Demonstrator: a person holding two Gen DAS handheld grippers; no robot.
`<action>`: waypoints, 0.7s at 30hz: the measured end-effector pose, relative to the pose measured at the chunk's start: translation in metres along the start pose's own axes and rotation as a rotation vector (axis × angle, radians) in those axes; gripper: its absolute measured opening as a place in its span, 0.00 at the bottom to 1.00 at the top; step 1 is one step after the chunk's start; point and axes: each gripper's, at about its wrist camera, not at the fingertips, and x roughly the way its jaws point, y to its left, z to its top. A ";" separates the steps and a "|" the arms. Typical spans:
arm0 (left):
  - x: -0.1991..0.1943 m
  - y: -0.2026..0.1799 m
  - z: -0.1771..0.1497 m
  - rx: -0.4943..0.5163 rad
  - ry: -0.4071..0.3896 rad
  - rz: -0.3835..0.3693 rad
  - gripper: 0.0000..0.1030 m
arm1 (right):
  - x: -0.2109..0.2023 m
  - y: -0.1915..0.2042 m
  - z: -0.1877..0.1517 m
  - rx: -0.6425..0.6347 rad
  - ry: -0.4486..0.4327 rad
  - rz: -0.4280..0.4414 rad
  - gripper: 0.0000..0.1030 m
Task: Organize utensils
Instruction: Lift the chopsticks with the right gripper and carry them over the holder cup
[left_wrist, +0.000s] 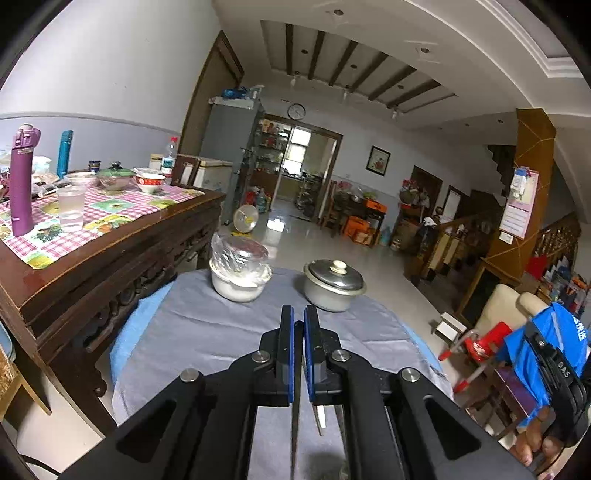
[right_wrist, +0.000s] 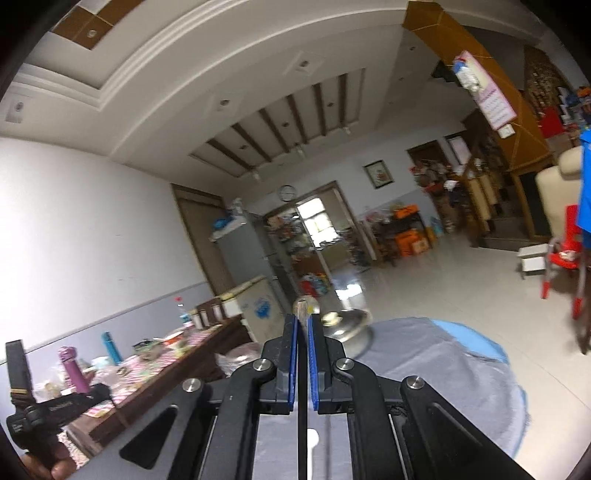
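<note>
- Logging step: organizing utensils, seemingly between picks; neither gripper shows a sure hold on anything.
- Left gripper (left_wrist: 299, 326): pads pressed together, nothing seen btwn the tips; it hangs over the grey cloth (left_wrist: 192, 332) on the counter, aimed toward the far edge.
- Right gripper (right_wrist: 303, 326): also pressed together, pointing about level at the room. A tan blob sits just past the tips, too blurred to say whether it's a utensil or bkgd.
- Utensils, left wrist view: thin dark stick (left_wrist: 294, 424) and pale handle (left_wrist: 320, 417), both seen through the gripper frame, under the pads. Lying on the cloth or carried? Can't tell.
- Axis: the stick's long axis runs along the gripper's pointing line, with the tapered end toward the camera. The pale handle is nearly parallel, slightly slanted, just beside it.
- Other items: wrapped bowl (left_wrist: 240, 275) and lidded pot (left_wrist: 334, 286), at the far end of the cloth, apart from each other.
- Next move, my guess: tip down, spread the jaws, then close across the stick's width, not along its length.
</note>
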 end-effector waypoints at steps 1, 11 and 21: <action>-0.002 -0.002 0.000 0.002 0.003 -0.009 0.05 | 0.002 0.006 -0.002 -0.007 -0.002 0.006 0.06; -0.034 -0.035 0.015 0.046 -0.051 -0.108 0.05 | 0.034 0.053 -0.031 -0.055 -0.007 0.032 0.06; -0.046 -0.064 0.019 0.075 -0.072 -0.198 0.05 | 0.058 0.059 -0.072 -0.129 0.015 -0.048 0.06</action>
